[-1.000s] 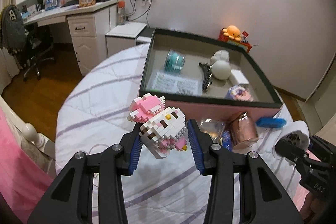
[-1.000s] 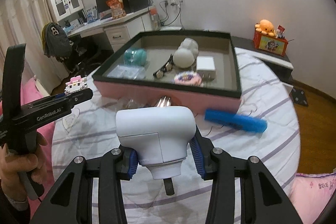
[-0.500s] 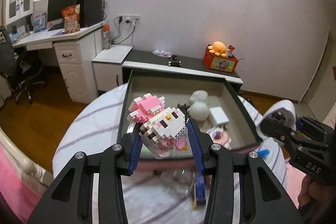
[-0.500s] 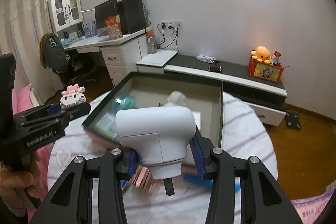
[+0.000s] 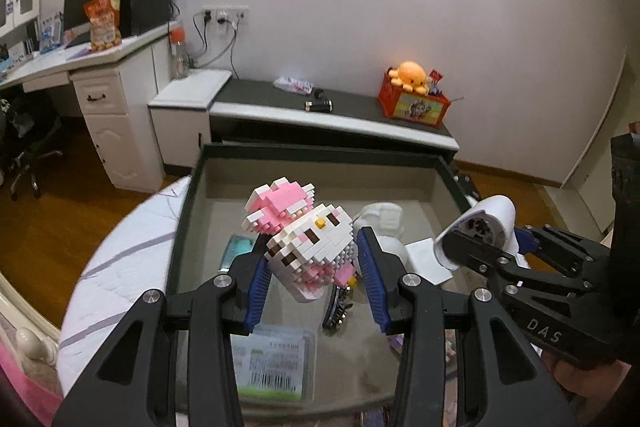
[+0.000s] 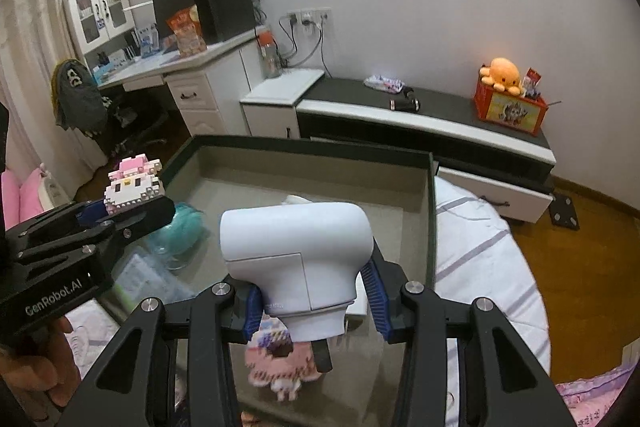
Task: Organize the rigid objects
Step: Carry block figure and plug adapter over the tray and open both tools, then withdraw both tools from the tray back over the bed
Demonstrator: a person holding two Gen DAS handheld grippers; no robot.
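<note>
The left gripper's (image 5: pixel 312 281) blue fingers (image 5: pixel 256 287) squeeze a brick cat (image 5: pixel 308 247), white with a pink bow. Its face tips up and away, bow end farthest out. The right gripper (image 6: pixel 314 301) squeezes a white hair dryer (image 6: pixel 296 247) by its short handle, its fat barrel lying sideways. Both hang over the open box (image 6: pixel 430 227) on the striped bed (image 6: pixel 484 259).

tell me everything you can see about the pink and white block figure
The block figure is a cat-like character built of small plastic bricks: white face, dark eyes, yellow nose, pink bow or hat on top, pink bits below. It is clamped at its sides between the blue pads of the left hand-held gripper, tilted, and held in the air above the open box, touching nothing else.
</note>
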